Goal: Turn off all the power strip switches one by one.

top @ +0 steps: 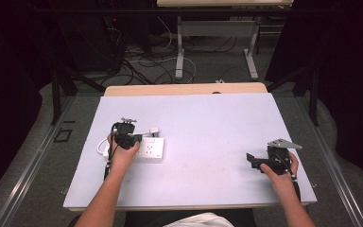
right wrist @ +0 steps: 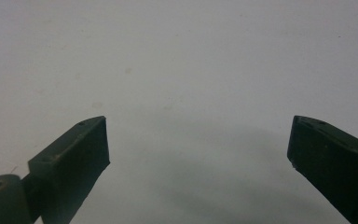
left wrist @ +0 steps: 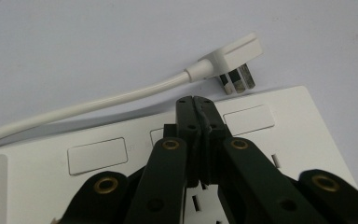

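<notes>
The strip (left wrist: 270, 140), rigid and light, lay at the bench's (top: 208, 123) left under the left gripper (left wrist: 196, 103), fingers pressed together, its plug (left wrist: 228, 58) perhaps best pinched; the right gripper's (right wrist: 198, 140) fingers were spread.

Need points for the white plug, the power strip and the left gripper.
white plug (left wrist: 233, 57), left gripper view, on its flat white body.
power strip (left wrist: 98, 155), left gripper view, on a rectangular panel of its top face.
left gripper (left wrist: 195, 101), left gripper view, at the tips of its shut jaws.
</notes>
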